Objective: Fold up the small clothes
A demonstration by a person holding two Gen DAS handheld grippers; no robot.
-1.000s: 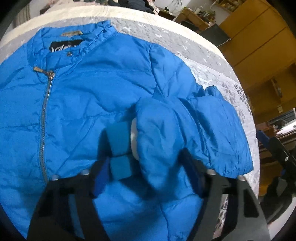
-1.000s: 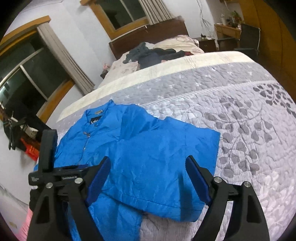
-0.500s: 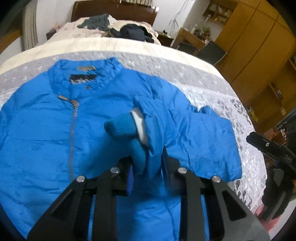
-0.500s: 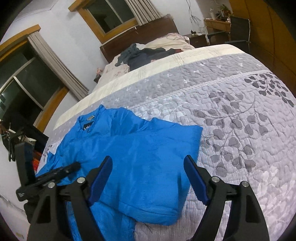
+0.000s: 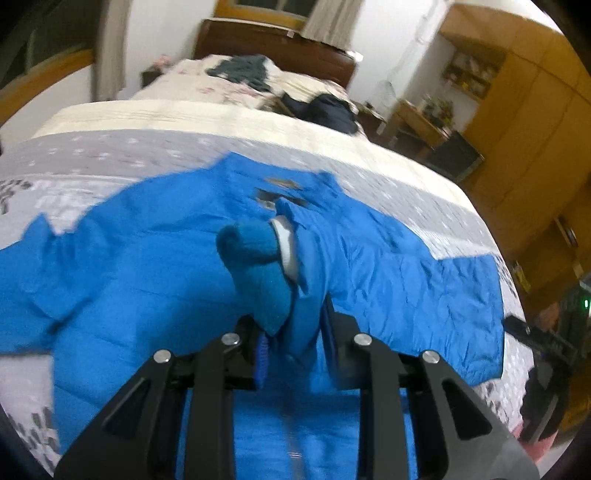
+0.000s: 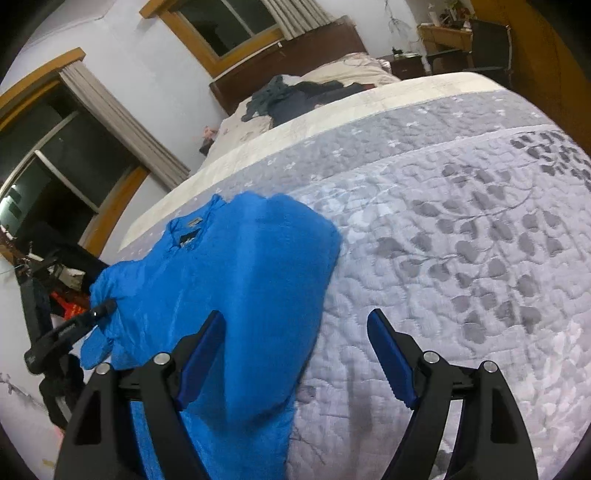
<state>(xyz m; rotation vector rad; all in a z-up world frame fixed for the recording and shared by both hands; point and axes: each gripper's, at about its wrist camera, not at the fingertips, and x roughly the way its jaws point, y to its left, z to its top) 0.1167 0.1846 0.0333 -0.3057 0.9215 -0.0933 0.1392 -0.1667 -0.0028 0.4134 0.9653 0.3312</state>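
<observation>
Left wrist view: left tool point(image 5: 291, 332) clamps the sleeve cuff point(image 5: 258, 258) of the blue jacket point(image 5: 388, 266) above the bed point(image 5: 110, 155). Slick fabric may slip free mid-fold. Right wrist view: right tool point(image 6: 295, 350) gapes wide, empty, over the jacket's edge; lifted sleeve could drag the body askew.

A home bedroom: a bed's grey quilt point(image 6: 461, 229) fills the view, wooden headboard point(image 5: 280, 40) at twelve o'clock, curtained window point(image 6: 229, 22) at eleven, wooden wardrobe point(image 5: 528, 122) at two.
</observation>
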